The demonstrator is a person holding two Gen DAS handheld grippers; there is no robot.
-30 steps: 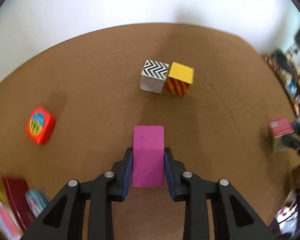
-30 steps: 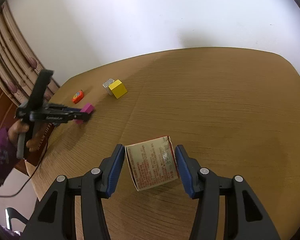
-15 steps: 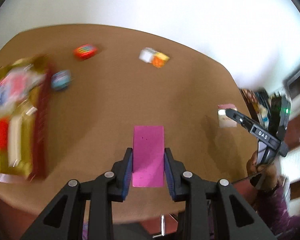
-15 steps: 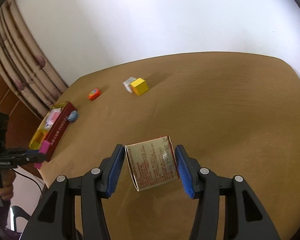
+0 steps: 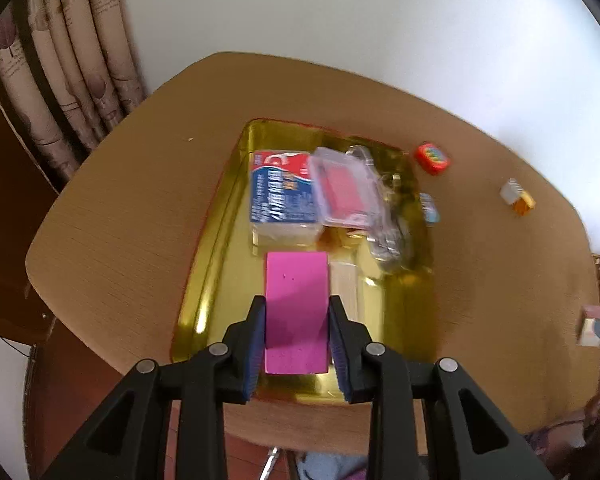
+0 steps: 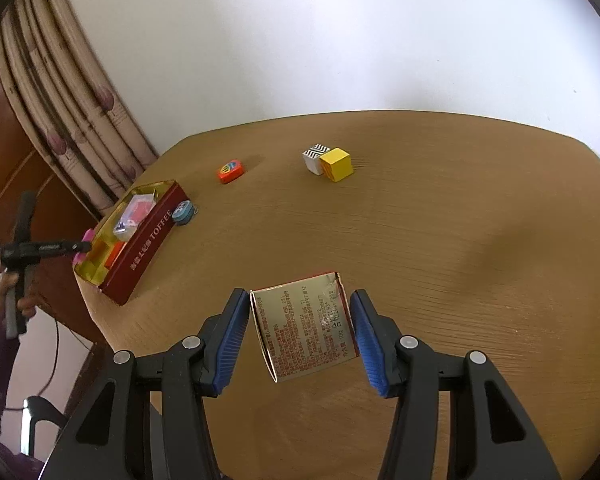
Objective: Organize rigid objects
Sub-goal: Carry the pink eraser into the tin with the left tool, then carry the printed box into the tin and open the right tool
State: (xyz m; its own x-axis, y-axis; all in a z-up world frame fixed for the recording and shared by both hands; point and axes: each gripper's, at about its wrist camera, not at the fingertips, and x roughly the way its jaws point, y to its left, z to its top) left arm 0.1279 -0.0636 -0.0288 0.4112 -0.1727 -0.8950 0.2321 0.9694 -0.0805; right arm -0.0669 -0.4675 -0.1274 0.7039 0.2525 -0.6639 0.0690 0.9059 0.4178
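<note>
Two grippers are in your hands. Your left gripper (image 5: 297,334) clamps a magenta block (image 5: 296,312), held above the near end of the gold-lined toffee tin (image 5: 212,240), which sits at the wooden table's (image 6: 460,220) left edge. Your right gripper (image 6: 300,334) squeezes a small printed carton (image 6: 304,328) over the table, well right of the tin. Beyond the tin lie a red tape measure (image 6: 230,171) and two touching cubes (image 6: 328,160)

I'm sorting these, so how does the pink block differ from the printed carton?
The pink block is plain, solid magenta; the printed carton is pale with red text. The block hangs over the gold tin; the carton is over bare table. Both are boxy and held in tongs.
</note>
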